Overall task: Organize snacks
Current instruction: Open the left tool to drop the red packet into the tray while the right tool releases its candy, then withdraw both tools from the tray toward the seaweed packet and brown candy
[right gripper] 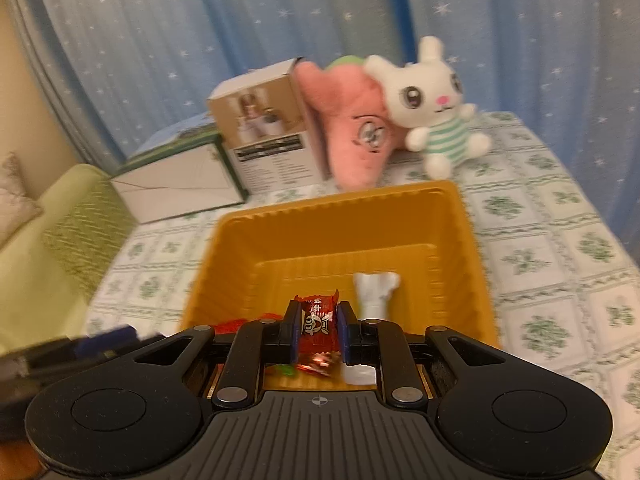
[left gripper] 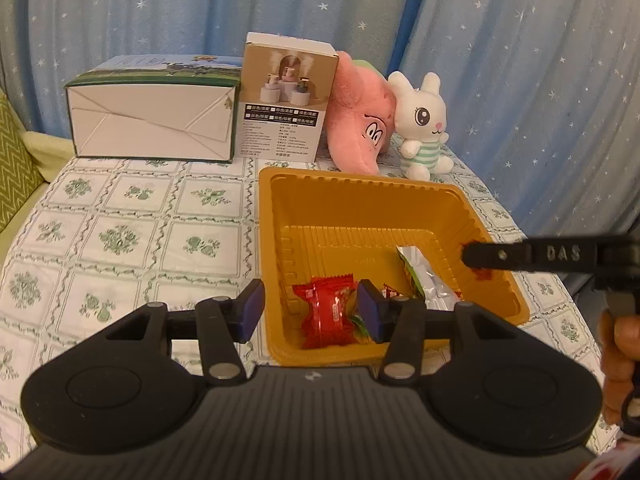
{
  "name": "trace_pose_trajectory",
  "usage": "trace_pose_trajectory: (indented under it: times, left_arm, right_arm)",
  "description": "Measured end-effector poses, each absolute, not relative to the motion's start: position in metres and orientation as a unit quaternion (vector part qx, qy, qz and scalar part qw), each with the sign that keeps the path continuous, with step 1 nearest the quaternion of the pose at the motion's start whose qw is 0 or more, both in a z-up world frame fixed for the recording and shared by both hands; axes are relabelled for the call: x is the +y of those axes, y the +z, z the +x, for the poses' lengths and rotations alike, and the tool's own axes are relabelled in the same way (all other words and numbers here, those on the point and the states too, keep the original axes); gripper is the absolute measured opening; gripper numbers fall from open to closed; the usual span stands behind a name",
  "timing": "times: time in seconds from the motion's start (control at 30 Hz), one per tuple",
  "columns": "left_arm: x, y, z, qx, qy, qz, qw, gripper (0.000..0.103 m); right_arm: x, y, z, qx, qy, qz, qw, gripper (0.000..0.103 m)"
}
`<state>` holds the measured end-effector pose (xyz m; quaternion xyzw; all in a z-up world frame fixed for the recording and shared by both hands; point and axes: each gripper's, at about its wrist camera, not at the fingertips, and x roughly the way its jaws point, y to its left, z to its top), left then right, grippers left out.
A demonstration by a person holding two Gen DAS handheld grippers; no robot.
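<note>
Warm, even indoor light fills both views, with a yellowish cast and only soft shadows inside the orange ribbed plastic tray [left gripper: 360,200]. The left wrist view is sharp. The right wrist view is smeared by motion blur, most on the white plush rabbit [right gripper: 432,100] and the pale blue star-print curtain [right gripper: 240,20]. Fisheye distortion bends the edges, and the corners go black.

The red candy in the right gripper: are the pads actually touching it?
Touching. The right wrist view shows both blue pads of the right gripper pressed against the red candy.
</note>
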<state>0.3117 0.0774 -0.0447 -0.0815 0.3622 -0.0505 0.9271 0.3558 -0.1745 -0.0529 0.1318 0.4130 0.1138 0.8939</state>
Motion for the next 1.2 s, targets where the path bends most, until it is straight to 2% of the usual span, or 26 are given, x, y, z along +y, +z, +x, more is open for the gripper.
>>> trace_pose_trajectory:
  times: [0.07,0.1,0.13,0.2,0.37,0.73,1.2]
  left_arm:
    - [0.078,-0.045,0.306,0.362,-0.045,-0.081,0.928,0.055]
    - [0.079,-0.045,0.303,0.360,-0.042,-0.080,0.928,0.057]
    - [0.079,-0.045,0.299,0.359,-0.041,-0.078,0.929,0.060]
    - [0.080,-0.045,0.291,0.358,-0.039,-0.078,0.930,0.061]
    - [0.079,-0.040,0.267,0.348,-0.030,-0.078,0.934,0.068]
    - [0.067,-0.035,0.197,0.348,-0.020,-0.088,0.933,0.071]
    - [0.066,-0.020,0.118,0.353,-0.008,-0.098,0.930,0.077]
  right_arm:
    - [-0.172,-0.053,0.359,0.414,0.123,0.142,0.891,0.021]
    - [-0.171,-0.053,0.359,0.412,0.122,0.142,0.892,0.026]
    - [-0.170,-0.051,0.358,0.408,0.119,0.142,0.894,0.038]
    - [-0.171,-0.050,0.354,0.403,0.111,0.148,0.896,0.053]
    - [-0.185,-0.050,0.336,0.404,0.095,0.181,0.891,0.054]
    - [-0.198,-0.050,0.239,0.418,0.049,0.211,0.882,0.054]
    - [-0.193,-0.030,0.135,0.417,0.029,0.167,0.893,0.054]
